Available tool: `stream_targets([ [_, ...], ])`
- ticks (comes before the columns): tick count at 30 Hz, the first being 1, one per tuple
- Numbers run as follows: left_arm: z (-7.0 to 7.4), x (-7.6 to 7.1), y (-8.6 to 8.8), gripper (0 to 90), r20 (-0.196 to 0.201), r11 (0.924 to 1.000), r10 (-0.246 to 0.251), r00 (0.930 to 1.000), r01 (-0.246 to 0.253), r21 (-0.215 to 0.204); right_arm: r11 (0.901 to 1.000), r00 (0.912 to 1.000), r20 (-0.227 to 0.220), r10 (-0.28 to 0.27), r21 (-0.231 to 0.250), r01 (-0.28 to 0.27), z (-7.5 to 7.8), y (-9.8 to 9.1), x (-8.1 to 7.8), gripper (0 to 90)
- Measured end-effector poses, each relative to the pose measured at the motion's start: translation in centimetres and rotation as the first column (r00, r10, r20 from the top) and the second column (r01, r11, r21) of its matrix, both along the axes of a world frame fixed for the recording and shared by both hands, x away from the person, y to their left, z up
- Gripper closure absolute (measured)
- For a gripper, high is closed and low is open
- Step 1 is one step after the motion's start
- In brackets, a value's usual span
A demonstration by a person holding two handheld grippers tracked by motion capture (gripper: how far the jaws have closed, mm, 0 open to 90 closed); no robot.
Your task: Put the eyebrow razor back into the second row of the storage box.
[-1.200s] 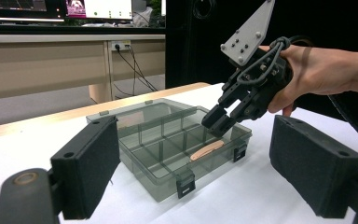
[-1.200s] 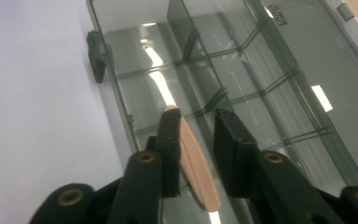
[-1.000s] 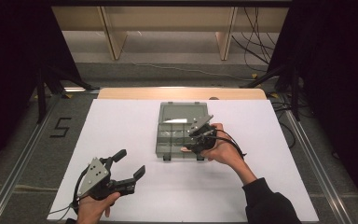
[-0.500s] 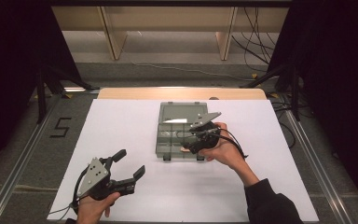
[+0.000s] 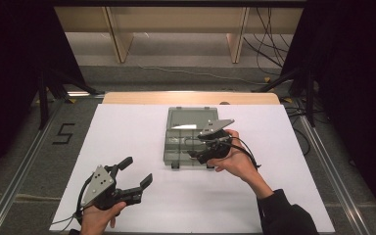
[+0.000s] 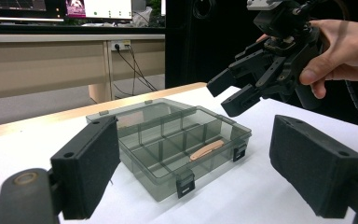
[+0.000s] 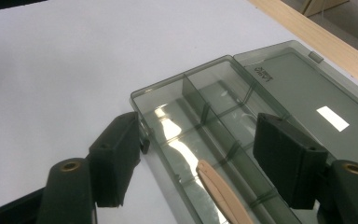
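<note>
A smoky clear compartment box (image 5: 191, 119) lies on the white table, its lid folded flat on the far side. A tan flat stick (image 7: 223, 191) rests in a near compartment of the box (image 7: 298, 93), also seen as the stick (image 6: 206, 150) in the left gripper view. My right gripper (image 5: 196, 156) hovers over the box's near right corner; its jaws have just been opening and stand open above the stick without touching it. The right gripper (image 6: 230, 91) appears empty from the side. My left gripper (image 5: 133, 172) stays open and empty at the table's front left, facing the box (image 6: 161, 184).
The white table surface (image 5: 127, 132) spreads wide to the left and front of the box. A wooden strip (image 5: 142, 98) runs along the far edge. Black curtains and cables stand beyond the table on both sides.
My right gripper has lifted slightly above the box and its jaws have spread apart. The left gripper has stayed put.
</note>
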State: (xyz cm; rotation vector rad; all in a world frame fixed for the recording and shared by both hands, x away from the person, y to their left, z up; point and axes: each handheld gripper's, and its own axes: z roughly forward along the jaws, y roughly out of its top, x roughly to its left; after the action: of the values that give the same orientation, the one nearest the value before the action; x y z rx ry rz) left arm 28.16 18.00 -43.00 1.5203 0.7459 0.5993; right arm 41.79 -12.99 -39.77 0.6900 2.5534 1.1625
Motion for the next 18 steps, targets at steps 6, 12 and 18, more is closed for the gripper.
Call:
stream_targets([
  [6, 0.0, 0.0, 0.0, 15.6, -0.001, 1.0, -0.004, 1.0, 0.004, 0.0, 0.9999, 1.0, 0.001, 0.0, 0.011, 0.0, 0.2, -0.2, -0.5, 31.1],
  [12, 0.0, 0.0, 0.0, 15.6, -0.003, 1.0, -0.003, 1.0, 0.003, 0.0, 0.9992, 0.9999, 0.015, -0.005, 0.039, 0.004, 0.5, -0.3, -0.7, 30.0],
  [18, 0.0, 0.0, -0.1, 15.6, -0.008, 1.0, -0.006, 0.9999, 0.006, 0.0, 0.9983, 0.9997, 0.023, -0.005, 0.058, 0.004, 0.8, -0.6, -1.4, 29.8],
])
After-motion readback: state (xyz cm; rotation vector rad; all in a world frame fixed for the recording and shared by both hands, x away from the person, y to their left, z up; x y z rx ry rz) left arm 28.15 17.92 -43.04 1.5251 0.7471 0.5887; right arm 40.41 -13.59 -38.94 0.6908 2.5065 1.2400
